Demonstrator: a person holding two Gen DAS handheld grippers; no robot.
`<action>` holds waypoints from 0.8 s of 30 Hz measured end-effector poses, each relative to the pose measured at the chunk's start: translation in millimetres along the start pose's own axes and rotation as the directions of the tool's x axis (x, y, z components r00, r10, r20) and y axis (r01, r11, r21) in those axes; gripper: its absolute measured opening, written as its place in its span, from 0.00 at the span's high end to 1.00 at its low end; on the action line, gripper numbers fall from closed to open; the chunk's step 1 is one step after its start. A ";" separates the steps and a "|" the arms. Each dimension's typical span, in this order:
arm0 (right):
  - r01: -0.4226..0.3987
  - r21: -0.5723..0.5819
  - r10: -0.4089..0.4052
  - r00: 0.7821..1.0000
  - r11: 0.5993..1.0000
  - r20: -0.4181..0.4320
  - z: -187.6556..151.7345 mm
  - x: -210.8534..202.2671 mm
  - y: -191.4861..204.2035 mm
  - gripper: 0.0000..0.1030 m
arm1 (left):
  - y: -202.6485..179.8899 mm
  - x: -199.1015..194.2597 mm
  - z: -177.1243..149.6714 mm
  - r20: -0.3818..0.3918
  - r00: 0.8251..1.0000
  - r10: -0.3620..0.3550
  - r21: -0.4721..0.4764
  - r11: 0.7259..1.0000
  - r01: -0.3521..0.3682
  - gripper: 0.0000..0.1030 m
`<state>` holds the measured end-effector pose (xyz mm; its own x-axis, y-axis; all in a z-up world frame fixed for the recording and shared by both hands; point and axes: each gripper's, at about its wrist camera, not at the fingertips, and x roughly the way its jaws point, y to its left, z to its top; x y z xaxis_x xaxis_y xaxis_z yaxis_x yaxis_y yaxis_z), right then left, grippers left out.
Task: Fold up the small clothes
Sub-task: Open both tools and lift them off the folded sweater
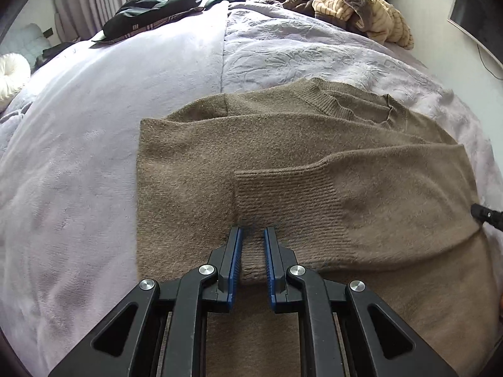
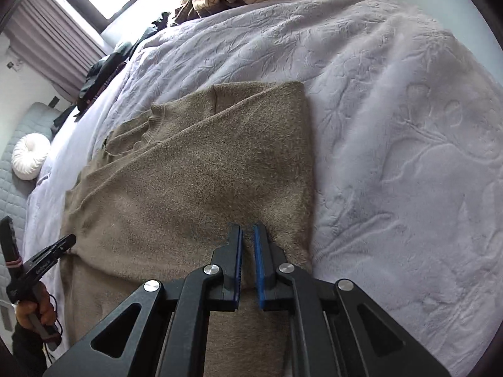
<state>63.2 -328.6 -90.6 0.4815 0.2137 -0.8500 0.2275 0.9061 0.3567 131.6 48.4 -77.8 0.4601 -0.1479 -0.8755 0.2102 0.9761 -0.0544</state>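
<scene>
The soft brown knitted sweater (image 1: 283, 163) lies flat on the pale purple bed (image 1: 94, 157), sleeves folded in. The left tool (image 1: 253, 231) pinches its ribbed cuff (image 1: 283, 198). The right tool (image 2: 247, 229) is nearly closed, holding nothing. Lift both sides together, slowly.

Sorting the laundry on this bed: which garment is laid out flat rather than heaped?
The plain brown knit sweater, spread on the lilac bedspread with sleeves folded across. The cream striped knit and dark clothes lie heaped at the far edge.
</scene>
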 end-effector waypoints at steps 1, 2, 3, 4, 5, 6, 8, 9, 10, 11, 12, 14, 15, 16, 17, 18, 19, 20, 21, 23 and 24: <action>0.000 0.009 0.000 1.000 1.000 0.002 -0.2 -3.4 -2.5 0.92 | 1.8 -1.0 -1.0 -0.001 1.000 -0.008 -0.009 1.000 0.008 0.85; -0.003 0.017 0.003 1.000 1.000 0.004 -0.6 -6.3 -3.8 0.92 | 3.1 -2.2 -1.5 0.000 1.000 -0.013 -0.017 1.000 0.013 0.84; -0.007 0.023 0.007 1.000 1.000 0.005 -1.3 -8.6 -4.8 0.92 | 4.3 -3.3 -1.5 0.000 1.000 -0.017 -0.026 1.000 0.017 0.85; -0.015 0.029 0.015 1.000 0.999 0.006 -2.9 -11.3 -5.6 0.92 | 4.4 -4.3 -2.0 0.002 1.000 -0.017 -0.033 0.999 0.017 0.85; -0.022 0.032 0.021 1.000 0.999 0.006 -3.5 -13.1 -5.2 0.91 | 4.4 -5.2 -2.6 0.003 1.000 -0.015 -0.036 0.999 0.015 0.85; -0.027 0.033 0.026 1.000 0.999 0.008 -5.3 -16.1 -5.6 0.91 | 3.6 -5.6 -2.8 0.004 1.000 -0.011 -0.035 0.999 0.012 0.84; -0.034 0.034 0.034 0.999 0.999 0.012 -9.0 -22.0 -5.2 0.90 | 1.7 -8.1 -4.1 0.007 1.000 -0.001 -0.027 1.000 0.001 0.85; -0.041 0.038 0.041 0.999 0.998 0.012 -10.8 -24.7 -4.9 0.90 | 1.1 -9.2 -4.7 0.008 1.000 0.002 -0.024 1.000 -0.002 0.85; -0.047 0.043 0.047 0.999 0.998 0.012 -12.1 -26.5 -4.8 0.89 | 0.7 -10.7 -5.6 0.009 1.000 0.004 -0.023 1.000 -0.004 0.84; -0.052 0.051 0.052 0.999 0.997 0.012 -13.6 -28.0 -5.0 0.88 | 0.3 -12.0 -6.3 0.009 1.000 0.005 -0.025 1.000 -0.005 0.85; -0.059 0.060 0.058 0.998 0.996 0.011 -14.9 -28.8 -5.4 0.88 | 0.3 -13.2 -7.3 0.009 1.000 0.005 -0.027 1.000 -0.005 0.85; -0.066 0.074 0.065 0.998 0.995 0.007 -18.7 -30.4 -6.5 0.87 | 0.4 -15.8 -9.1 0.010 1.000 0.006 -0.035 0.999 -0.005 0.85; -0.065 0.075 0.065 0.998 0.995 0.004 -21.3 -31.4 -6.6 0.86 | 0.1 -17.3 -10.1 0.011 1.000 0.008 -0.037 0.999 -0.007 0.85; -0.064 0.074 0.064 0.998 0.995 0.001 -22.5 -31.7 -4.8 0.85 | -0.5 -17.8 -10.3 0.011 1.000 0.009 -0.036 0.999 -0.009 0.85; -0.063 0.072 0.064 0.998 0.995 -0.001 -24.3 -32.5 -3.6 0.82 | -1.2 -19.2 -11.4 0.012 1.000 0.011 -0.034 0.999 -0.011 0.84; -0.064 0.070 0.065 0.998 0.995 -0.002 -26.3 -33.6 -3.0 0.80 | -2.1 -20.4 -12.4 0.011 1.000 0.015 -0.032 0.999 -0.015 0.84; -0.066 0.069 0.066 0.998 0.995 -0.003 -28.0 -34.8 -2.2 0.75 | -2.7 -21.1 -12.9 0.011 1.000 0.018 -0.030 0.999 -0.018 0.84; -0.067 0.067 0.068 0.998 0.995 -0.003 -29.9 -36.8 -1.8 0.67 | -3.5 -22.2 -14.1 0.010 1.000 0.023 -0.029 0.999 -0.023 0.84; -0.069 0.064 0.069 0.998 0.996 -0.001 -31.1 -38.5 -0.8 0.62 | -4.1 -23.1 -15.4 0.009 1.000 0.026 -0.029 0.999 -0.026 0.84; -0.069 0.055 0.068 0.998 0.996 0.004 -33.2 -42.3 1.9 0.52 | -4.5 -24.5 -18.1 0.007 1.000 0.027 -0.030 0.999 -0.027 0.84; -0.069 0.047 0.069 0.998 0.997 0.006 -34.3 -44.3 4.1 0.52 | -4.5 -24.9 -19.4 0.005 1.000 0.029 -0.029 0.999 -0.029 0.84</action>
<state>13.7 -321.9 -64.8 0.5011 0.2732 -0.8212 0.2336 0.8709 0.4323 102.5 50.8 -65.1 0.4700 -0.1205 -0.8744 0.1715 0.9842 -0.0435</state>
